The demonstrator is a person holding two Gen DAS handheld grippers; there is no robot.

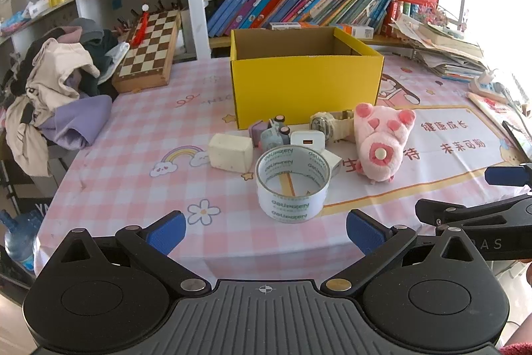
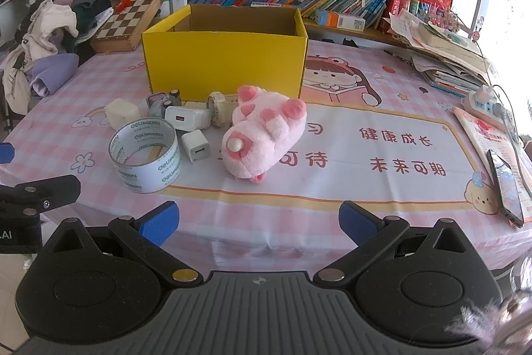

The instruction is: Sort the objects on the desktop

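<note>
Left wrist view: left gripper (image 1: 266, 233) hangs wide open over the near table edge, holding nothing, with the tape roll (image 1: 292, 183) straight ahead. The second small white charger is mostly hidden behind that roll here. Right wrist view: right gripper (image 2: 256, 222) is spread open and empty too, facing the pink plush (image 2: 264, 135). Both chargers (image 2: 196, 145) show clearly, plus a phone (image 2: 505, 188) at the right edge. Everything sits in front of the yellow box (image 2: 226, 65); what shows of its inside looks empty.

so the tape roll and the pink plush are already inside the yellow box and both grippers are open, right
Not quite. Both wrist views show the tape roll and pink plush on the tablecloth in front of the yellow box, not inside. The left gripper and right gripper are open.
</note>
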